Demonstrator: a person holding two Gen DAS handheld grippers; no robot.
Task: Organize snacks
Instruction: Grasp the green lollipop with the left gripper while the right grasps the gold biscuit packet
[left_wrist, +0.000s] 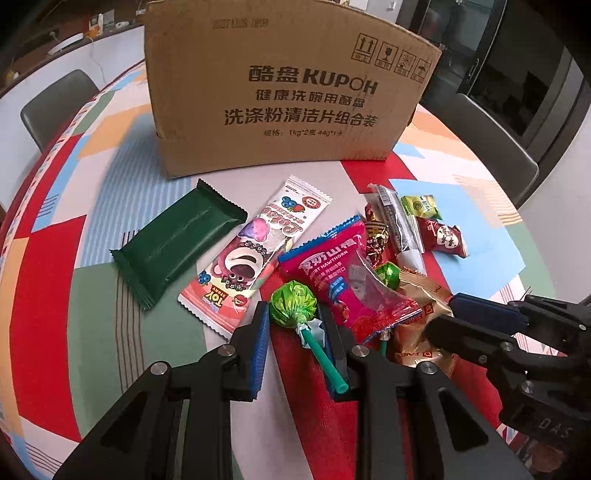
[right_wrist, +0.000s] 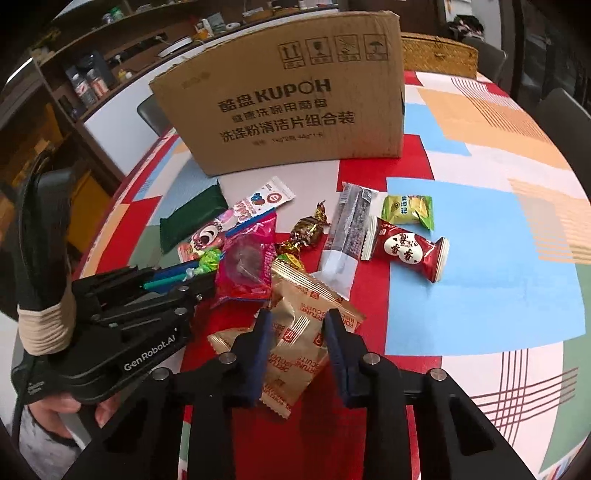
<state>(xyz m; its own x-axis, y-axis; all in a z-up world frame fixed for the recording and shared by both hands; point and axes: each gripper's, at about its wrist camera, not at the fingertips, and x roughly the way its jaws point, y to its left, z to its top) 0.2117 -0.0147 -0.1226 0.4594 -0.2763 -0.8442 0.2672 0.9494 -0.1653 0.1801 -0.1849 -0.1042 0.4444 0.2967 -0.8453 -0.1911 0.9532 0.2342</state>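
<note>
My left gripper (left_wrist: 293, 323) is shut on a green lollipop (left_wrist: 293, 300). Its teal stick runs back between the blue pads. My right gripper (right_wrist: 299, 330) is shut on a crumpled gold fortune biscuit packet (right_wrist: 295, 332). In the left wrist view the right gripper (left_wrist: 448, 314) comes in from the right onto the same gold packet (left_wrist: 424, 291). Both grippers work at the near edge of a snack pile. An open cardboard box (left_wrist: 288, 92) stands behind the pile on the patchwork tablecloth (left_wrist: 96, 155).
The pile holds a dark green bar (left_wrist: 177, 240), a pink bear-print pack (left_wrist: 251, 254), a pink hawthorn pack (left_wrist: 351, 280), a second green lollipop (left_wrist: 388, 273), a long clear packet (right_wrist: 347, 236), a red packet (right_wrist: 406, 247) and a small yellow-green pack (right_wrist: 406, 210). A woven basket (right_wrist: 439, 55) sits behind the box. Chairs ring the table.
</note>
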